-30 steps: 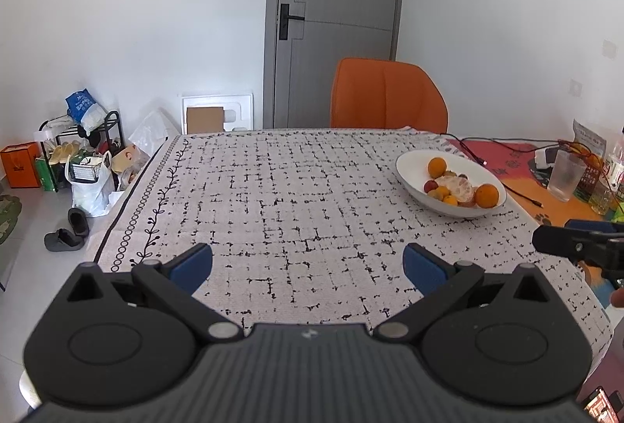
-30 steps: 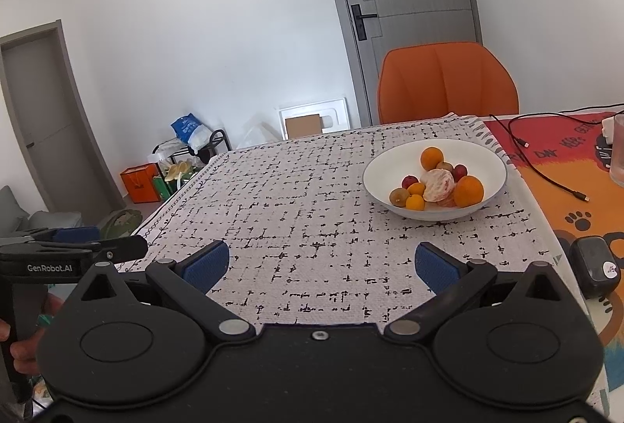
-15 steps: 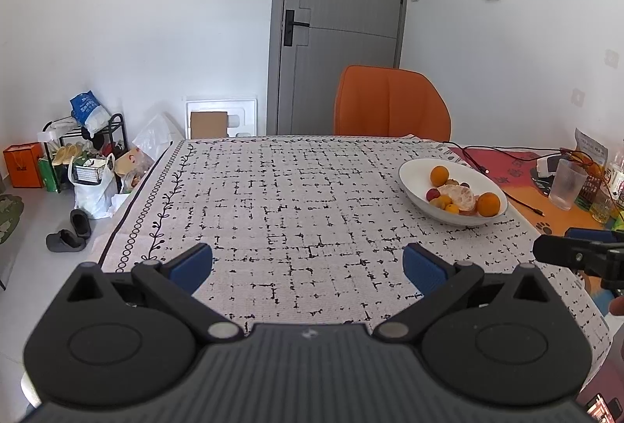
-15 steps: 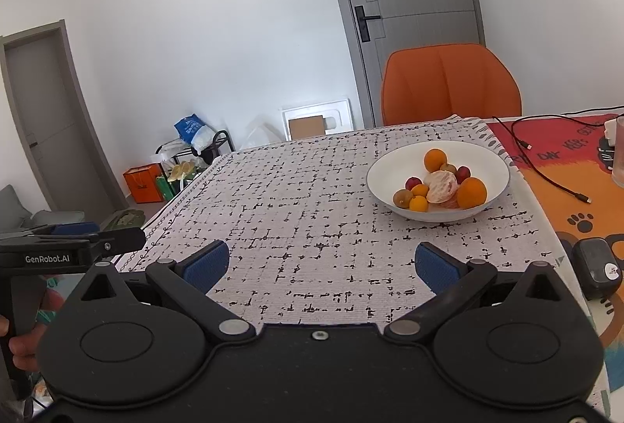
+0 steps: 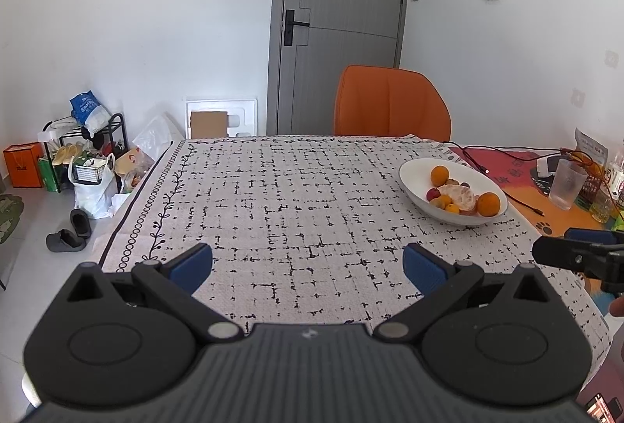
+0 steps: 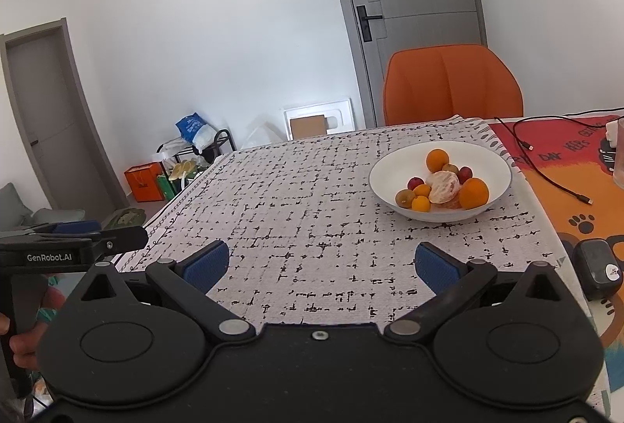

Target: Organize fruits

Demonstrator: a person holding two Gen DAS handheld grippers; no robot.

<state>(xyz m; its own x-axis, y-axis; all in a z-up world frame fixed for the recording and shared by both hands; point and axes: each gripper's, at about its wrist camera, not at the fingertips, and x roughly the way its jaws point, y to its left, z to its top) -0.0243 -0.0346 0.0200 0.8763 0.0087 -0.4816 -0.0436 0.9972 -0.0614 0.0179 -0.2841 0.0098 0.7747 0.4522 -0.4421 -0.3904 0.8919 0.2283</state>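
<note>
A white bowl [image 5: 417,185] [image 6: 495,165] stands on the right side of the patterned tablecloth [image 5: 288,197] [image 6: 312,212]. It holds oranges [image 6: 473,192], a peeled citrus [image 6: 444,186], small red fruits [image 6: 415,183] and a kiwi [image 6: 405,197]. My left gripper [image 5: 308,265] is open and empty over the near edge of the cloth, far left of the bowl. My right gripper [image 6: 321,263] is open and empty, short of the bowl. Each gripper shows side-on in the other's view: the right one [image 5: 577,255], the left one [image 6: 74,245].
An orange chair [image 5: 392,103] stands at the far side of the table. Right of the cloth lie an orange mat, cables [image 6: 546,165], a glass [image 5: 567,185] and a black device [image 6: 596,269]. Bags, a rack and slippers [image 5: 68,236] sit on the floor at left.
Both grippers have drawn back and risen slightly, so the bowl looks a little farther off. Both stay open and empty.
</note>
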